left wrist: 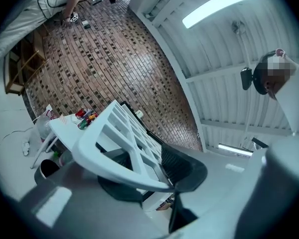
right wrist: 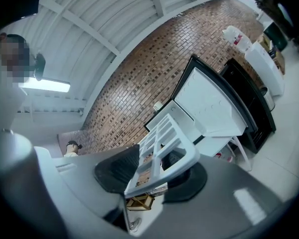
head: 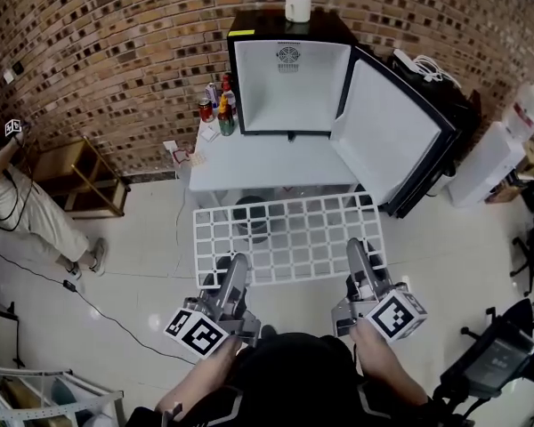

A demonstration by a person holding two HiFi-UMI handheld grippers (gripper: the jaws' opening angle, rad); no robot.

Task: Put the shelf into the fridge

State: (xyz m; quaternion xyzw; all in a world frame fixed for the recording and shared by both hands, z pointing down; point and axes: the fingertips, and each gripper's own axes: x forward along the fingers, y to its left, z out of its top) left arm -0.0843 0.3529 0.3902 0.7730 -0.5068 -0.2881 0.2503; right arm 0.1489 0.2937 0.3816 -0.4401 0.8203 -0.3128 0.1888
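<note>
White plastic grid shelf [head: 289, 234] is airborne, roughly level, short of the white table's [head: 267, 163] near edge and not yet in the small black fridge [head: 289, 87] at the table's far edge. Left gripper [head: 236, 269] and right gripper [head: 358, 254] each clamp the shelf's near rim, one toward each near corner. My read: the wide two-point hold stops the flat panel twisting or drooping, and leaves the far edge free to lead into the cavity. In the gripper views the black ribbed pads [left wrist: 182, 166] are closed onto the rim, which is pinched flat between them on both sides, with the jaws only as far apart as the rim is thick. Shelf is a rigid moulded lattice of square cells with a smooth rounded border, probably light but awkwardly broad. Fridge door [head: 387, 127] is swung fully open to the right, interior is smooth white and looks empty. Bottles and cans [head: 218, 109] sit at the table's left edge beside the fridge, clear of the entry path.
</note>
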